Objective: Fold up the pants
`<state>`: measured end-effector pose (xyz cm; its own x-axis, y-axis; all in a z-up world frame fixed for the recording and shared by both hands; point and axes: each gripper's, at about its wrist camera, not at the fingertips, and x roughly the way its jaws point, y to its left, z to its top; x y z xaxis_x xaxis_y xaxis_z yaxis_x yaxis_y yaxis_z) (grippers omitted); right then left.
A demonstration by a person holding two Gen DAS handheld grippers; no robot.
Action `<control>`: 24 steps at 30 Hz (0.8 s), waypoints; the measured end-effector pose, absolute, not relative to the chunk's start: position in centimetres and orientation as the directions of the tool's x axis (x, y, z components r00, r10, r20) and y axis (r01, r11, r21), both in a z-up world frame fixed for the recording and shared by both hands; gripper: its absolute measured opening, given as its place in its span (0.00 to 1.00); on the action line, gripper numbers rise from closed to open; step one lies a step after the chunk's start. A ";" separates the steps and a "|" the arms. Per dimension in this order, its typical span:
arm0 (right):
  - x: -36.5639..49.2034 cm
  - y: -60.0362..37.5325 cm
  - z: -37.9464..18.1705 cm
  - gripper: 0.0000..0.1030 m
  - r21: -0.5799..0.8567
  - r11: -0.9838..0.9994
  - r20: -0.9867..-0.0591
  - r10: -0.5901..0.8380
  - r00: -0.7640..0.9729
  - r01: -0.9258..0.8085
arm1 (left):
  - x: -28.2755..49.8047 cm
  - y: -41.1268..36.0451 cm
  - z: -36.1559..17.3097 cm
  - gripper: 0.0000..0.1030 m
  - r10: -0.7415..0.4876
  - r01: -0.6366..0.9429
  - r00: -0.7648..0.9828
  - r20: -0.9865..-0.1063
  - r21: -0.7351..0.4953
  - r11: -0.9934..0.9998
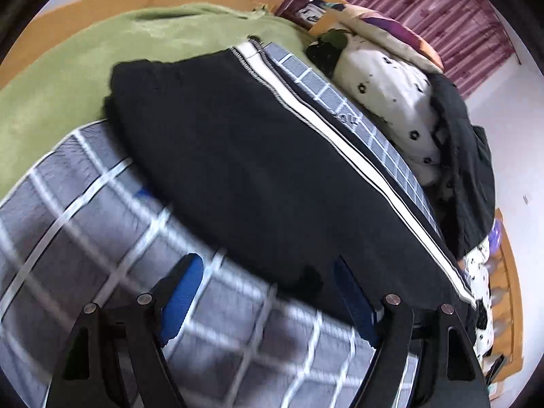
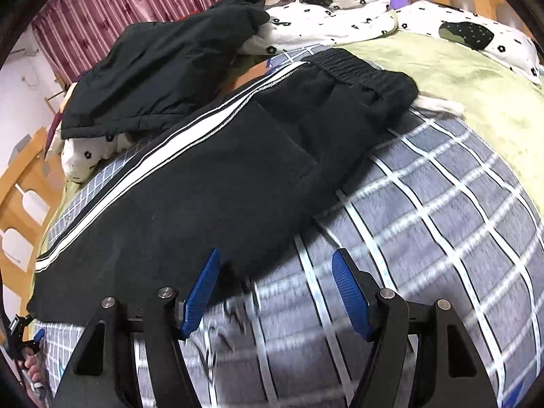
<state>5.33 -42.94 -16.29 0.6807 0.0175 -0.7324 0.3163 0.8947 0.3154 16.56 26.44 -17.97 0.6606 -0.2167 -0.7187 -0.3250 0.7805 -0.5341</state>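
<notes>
left gripper (image 1: pixel 268 292) released, nothing between its blue pads | right gripper (image 2: pixel 275 294) released, empty | black pants (image 2: pixel 204 176) lie flat at frame centre on grey checked blanket (image 2: pixel 425 210) | dark jacket (image 2: pixel 163 68) upper left

The pants (image 1: pixel 244 170) (image 2: pixel 190 183) were black, with a white stripe edged in thin dark lines running down one side seam. They lay flat on a grey blanket (image 1: pixel 102 224) (image 2: pixel 442 210) with a white grid, apparently doubled leg over leg into one long band. The gathered elastic waistband (image 2: pixel 360 68) sat at the far end in the right wrist view, next to a green cover (image 2: pixel 476 102). A pocket seam showed below the waistband.
</notes>
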 end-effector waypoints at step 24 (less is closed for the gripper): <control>6.3 -47.6 -6.5 0.12 0.265 0.913 -0.699 -0.038 0.714 0.309 | 9.0 24.9 -9.5 0.11 -0.177 -0.214 0.686 -0.706 -0.429 0.878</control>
<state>6.30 -47.56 -6.54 0.7137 -0.0382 -0.6994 0.3090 0.9133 0.2653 9.04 24.92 -9.53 0.6860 -0.1772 -0.7057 -0.2144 0.8776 -0.4288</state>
